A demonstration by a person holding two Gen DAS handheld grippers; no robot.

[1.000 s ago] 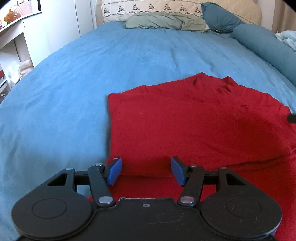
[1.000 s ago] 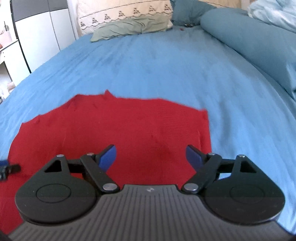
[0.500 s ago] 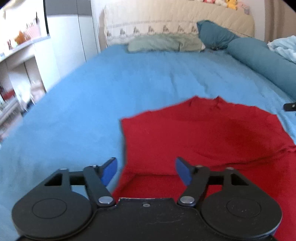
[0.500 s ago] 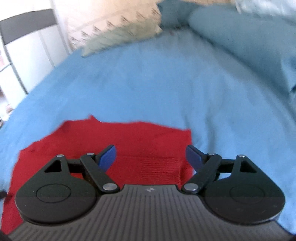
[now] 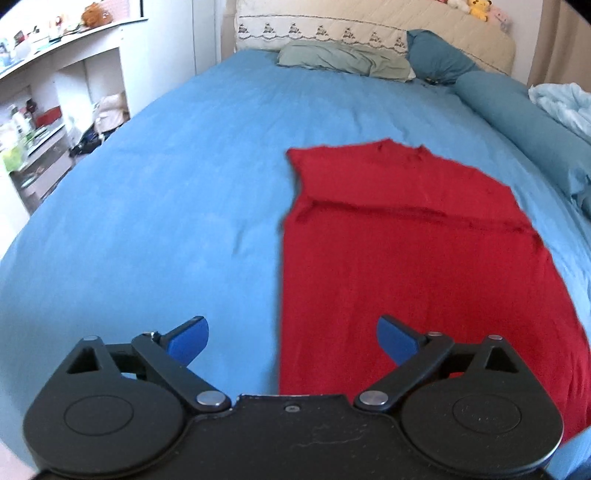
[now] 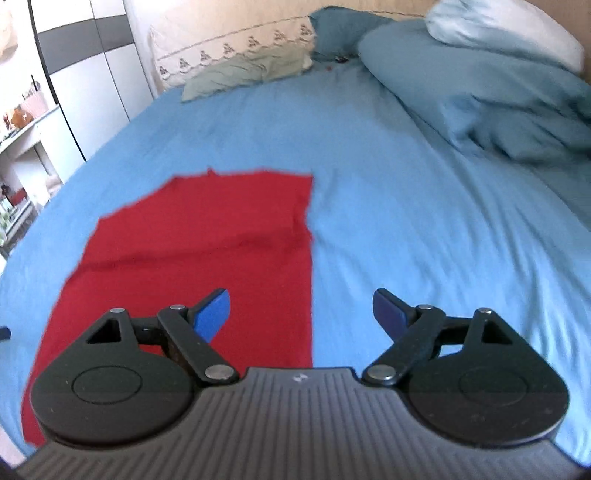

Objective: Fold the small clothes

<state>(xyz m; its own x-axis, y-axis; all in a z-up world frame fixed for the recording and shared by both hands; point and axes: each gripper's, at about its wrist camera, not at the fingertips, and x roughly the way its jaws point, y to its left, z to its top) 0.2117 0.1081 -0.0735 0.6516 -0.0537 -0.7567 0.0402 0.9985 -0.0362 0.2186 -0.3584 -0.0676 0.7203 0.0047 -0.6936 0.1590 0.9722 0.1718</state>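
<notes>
Red garment (image 5: 406,251) lying flat on the blue bed sheet (image 5: 166,203), folded once, with a fold line across the far part. Compared with one second ago: much more of the garment in view, both grippers now back from it and higher above the bed.

Left gripper (image 5: 291,338): jaws spread wide, just been opening, nothing between them; earlier narrower and low at the near edge of the cloth. Now above the left edge of the garment, left fingertip (image 5: 186,338) over bare sheet, right one over red cloth.

Right gripper (image 6: 301,314): jaws wide apart as before, holding nothing. Now above the right edge of the garment (image 6: 207,240), left fingertip (image 6: 212,314) over red cloth, right one over blue sheet (image 6: 424,221); earlier both over the cloth.

Far end of the bed: green pillow (image 5: 343,61), dark teal pillow (image 5: 437,59), cream headboard (image 5: 369,29). Right side: long teal bolster (image 5: 517,122), heaped duvet (image 6: 480,92). Left side: white shelves (image 5: 55,92) with small items, too blurred to tell.
</notes>
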